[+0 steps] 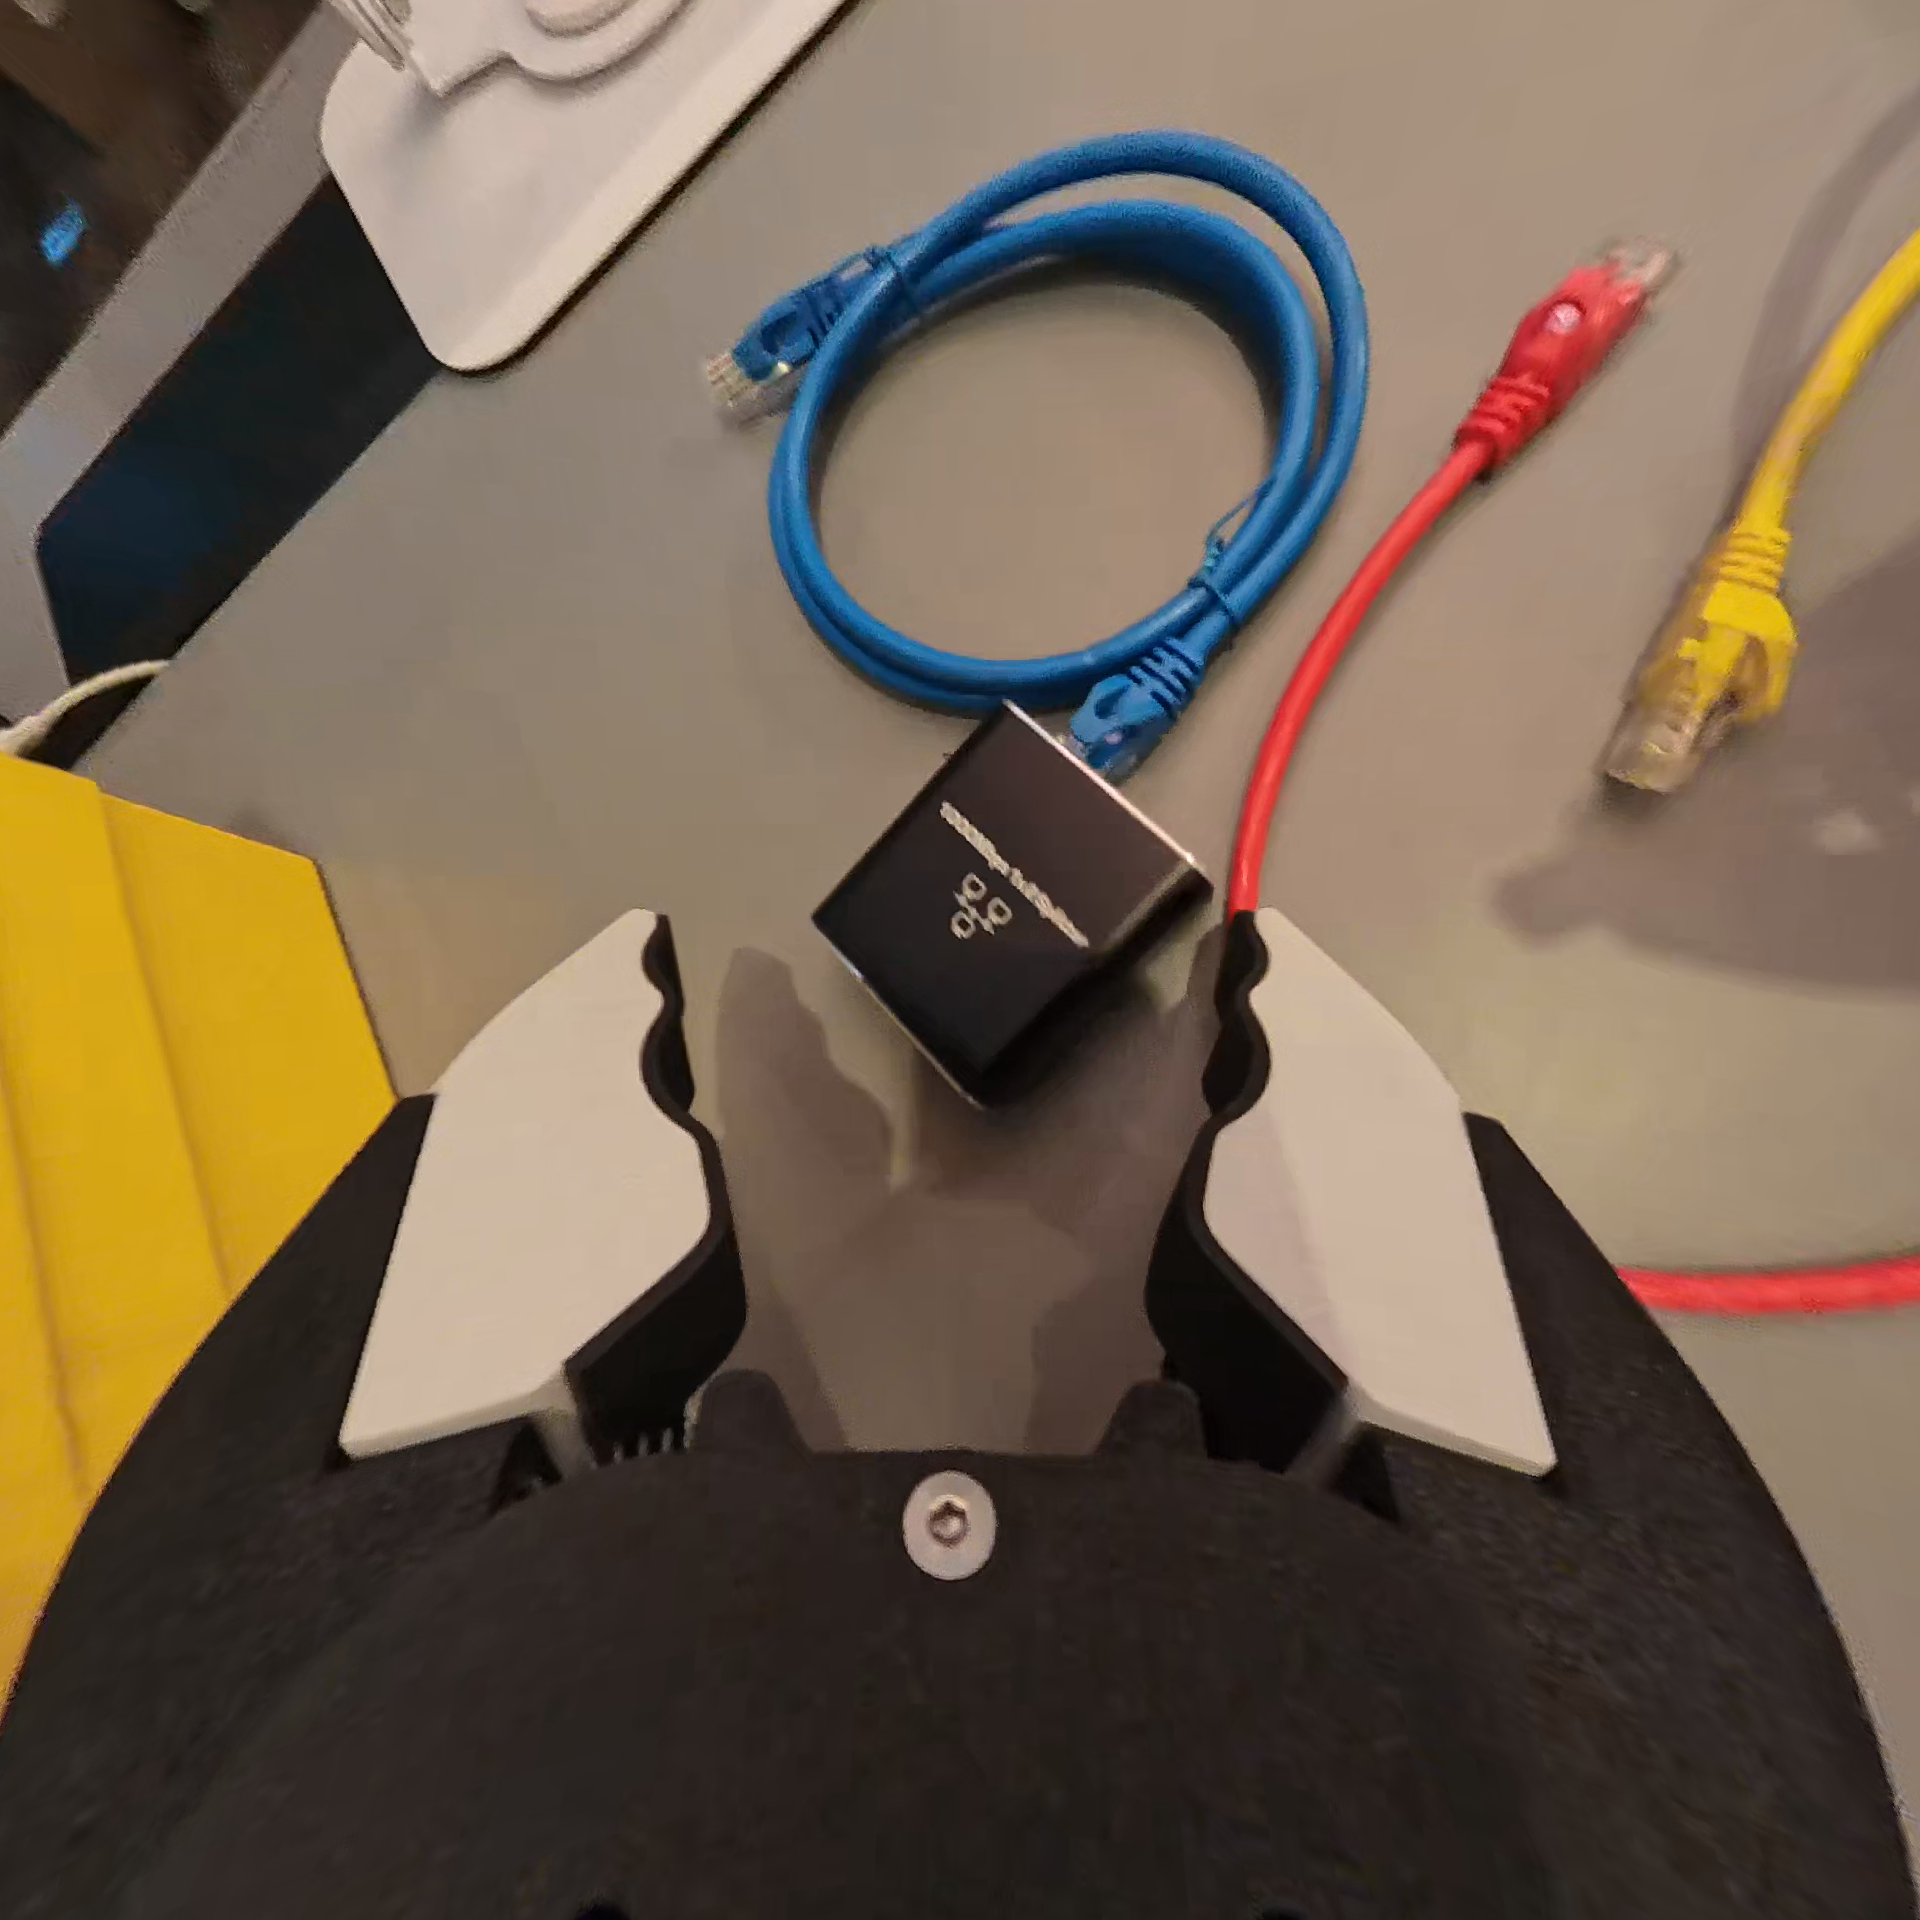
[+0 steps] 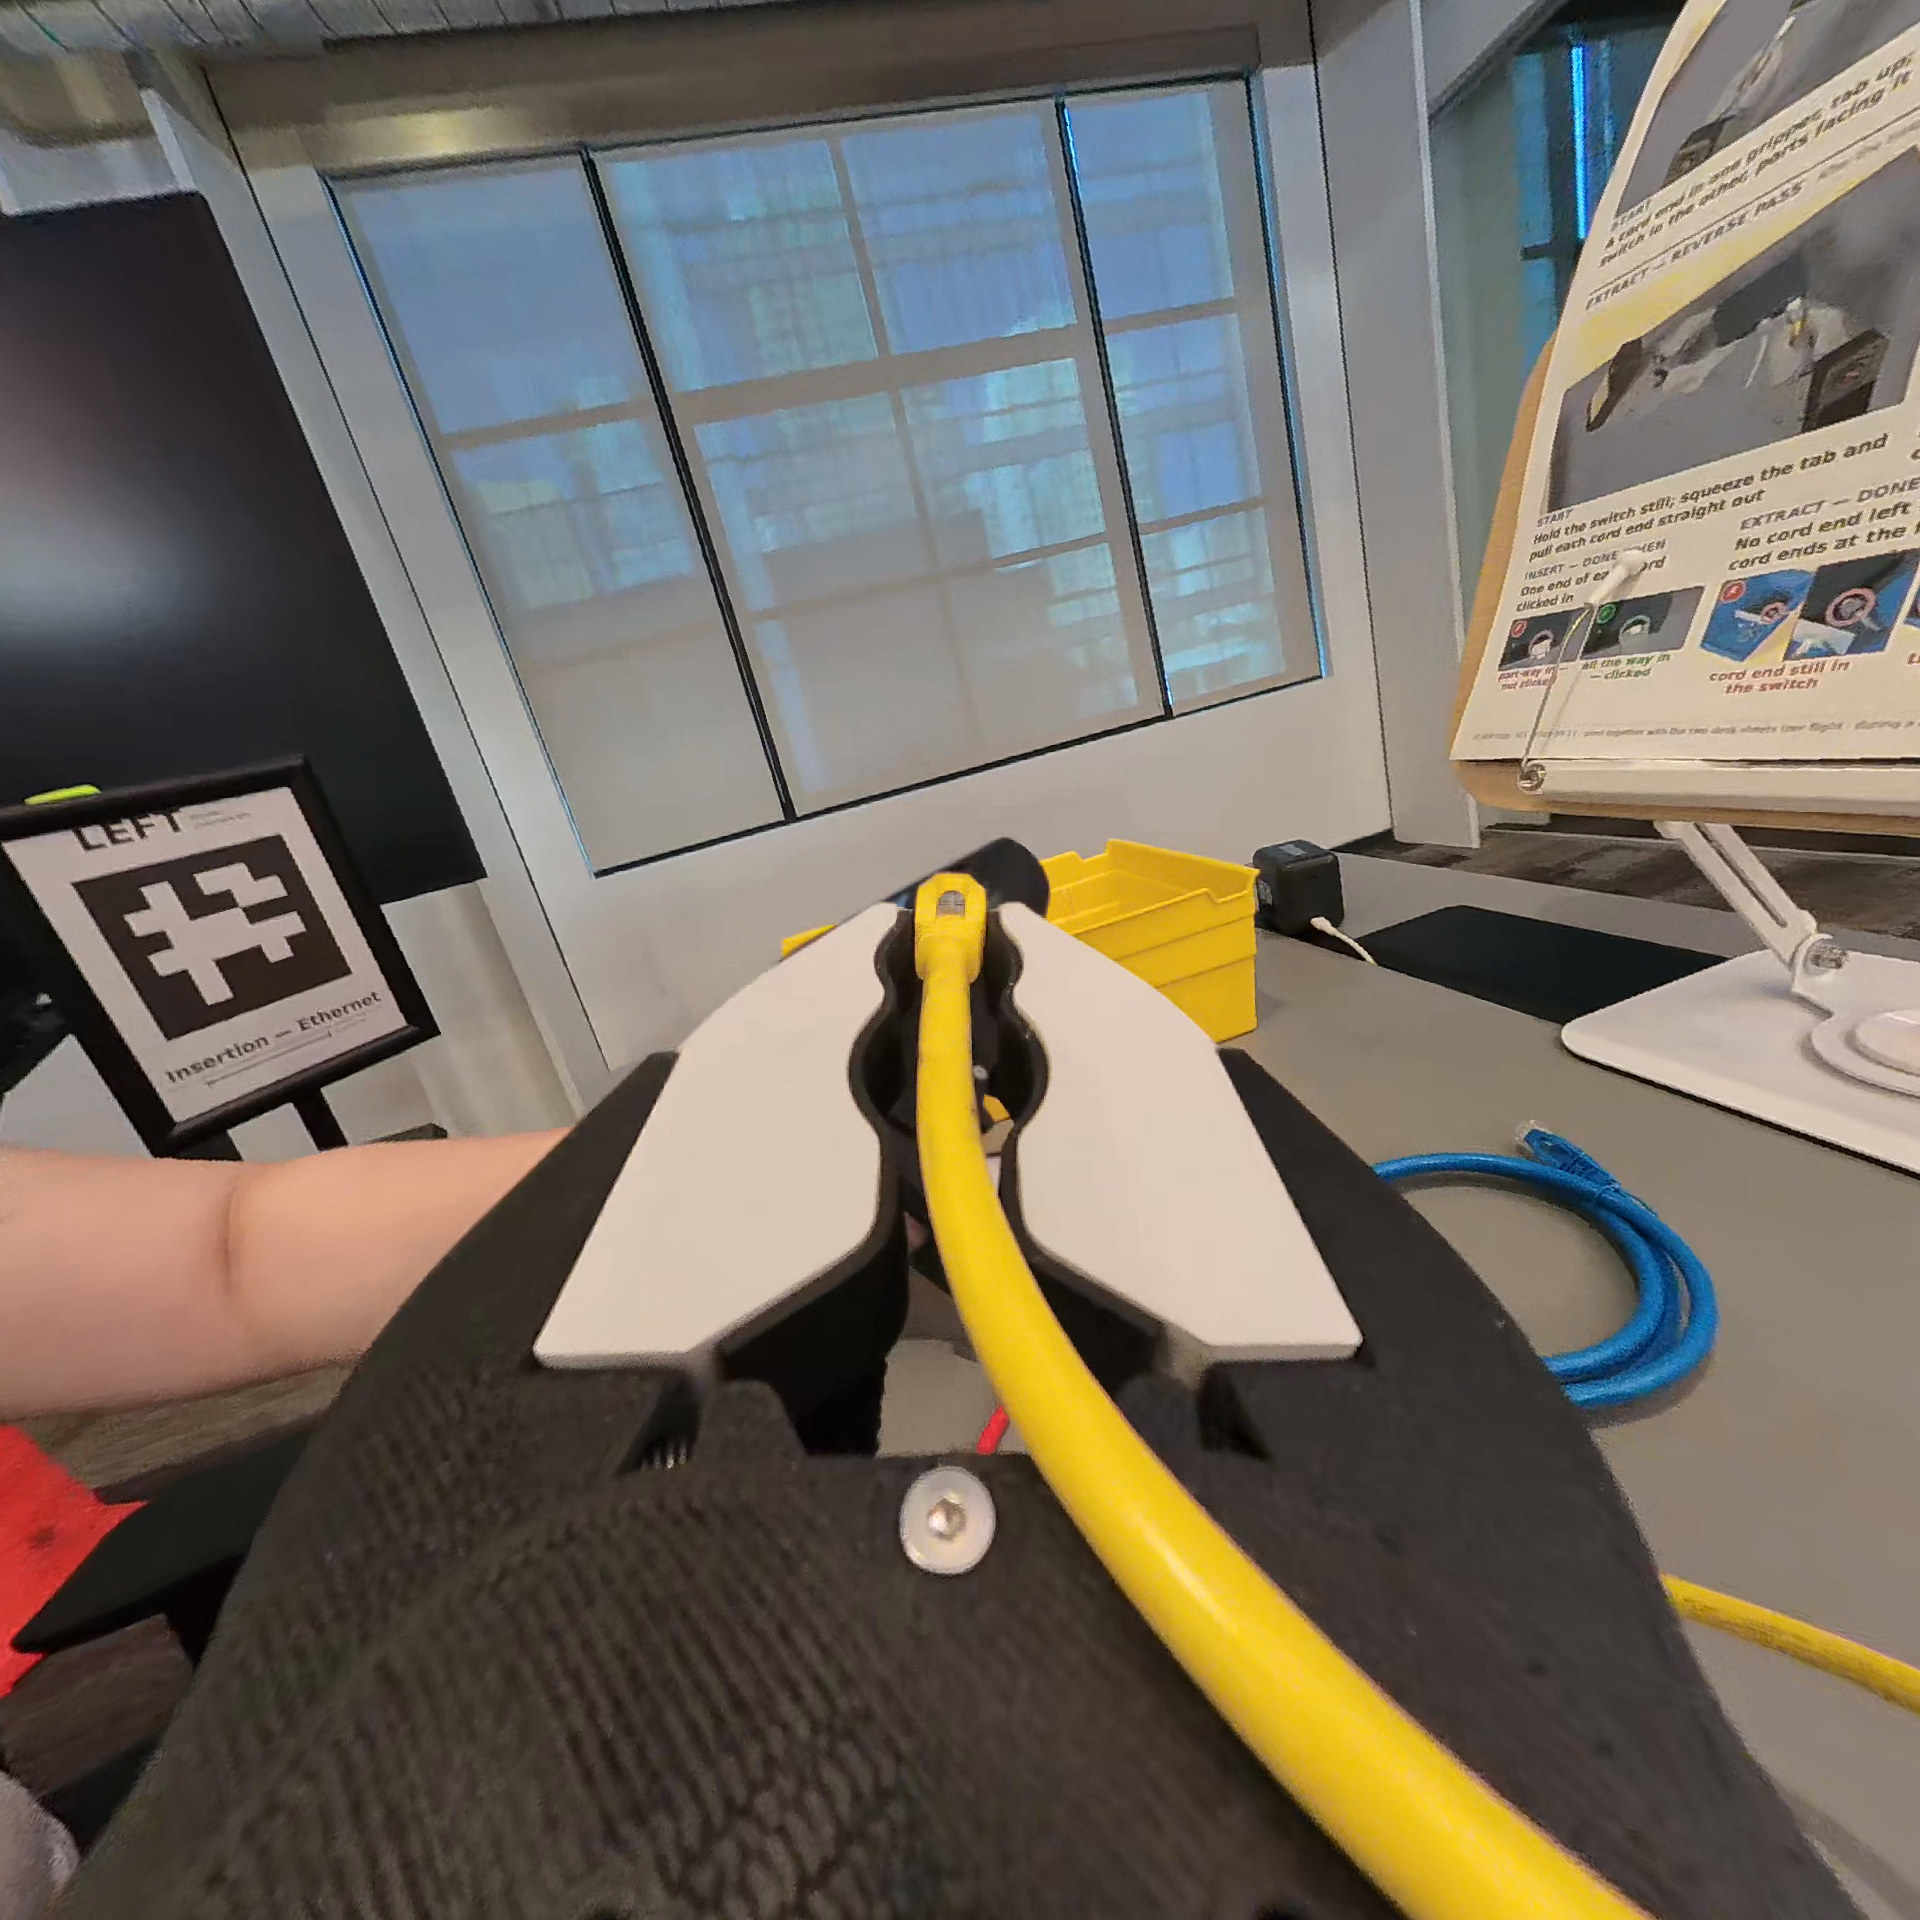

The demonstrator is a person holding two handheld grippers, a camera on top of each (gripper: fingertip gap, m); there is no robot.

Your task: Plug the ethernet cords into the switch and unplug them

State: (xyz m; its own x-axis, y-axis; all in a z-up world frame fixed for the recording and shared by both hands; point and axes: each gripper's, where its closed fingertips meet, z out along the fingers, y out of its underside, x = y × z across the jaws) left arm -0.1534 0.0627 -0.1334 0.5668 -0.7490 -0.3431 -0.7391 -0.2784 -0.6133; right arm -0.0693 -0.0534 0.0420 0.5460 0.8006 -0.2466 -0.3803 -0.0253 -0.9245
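In the left wrist view, the small black switch (image 1: 1008, 904) lies on the grey table (image 1: 499, 665), just ahead of and between my left gripper's (image 1: 951, 925) wide-open fingers, and neither pad touches it. The coiled blue cord (image 1: 1081, 416) lies beyond it, with one plug (image 1: 1127, 717) against the switch's far side. I cannot tell whether that plug is seated. The red cord's plug (image 1: 1569, 322) and a yellow plug (image 1: 1704, 675) lie loose on the right. In the right wrist view, my right gripper (image 2: 951, 920) is shut on the yellow cord's plug (image 2: 948, 904) and holds it above the table, with the cord (image 2: 1039, 1299) trailing back.
A yellow bin (image 2: 1164, 935) stands at the table's far left and also shows in the left wrist view (image 1: 125, 1039). A black cube (image 2: 1297, 883), a dark mat (image 2: 1527, 956) and a white stand (image 2: 1745, 1039) holding a sheet sit behind. A person's forearm (image 2: 260, 1247) is on the left. About 20 cm separates my left fingertips from my right.
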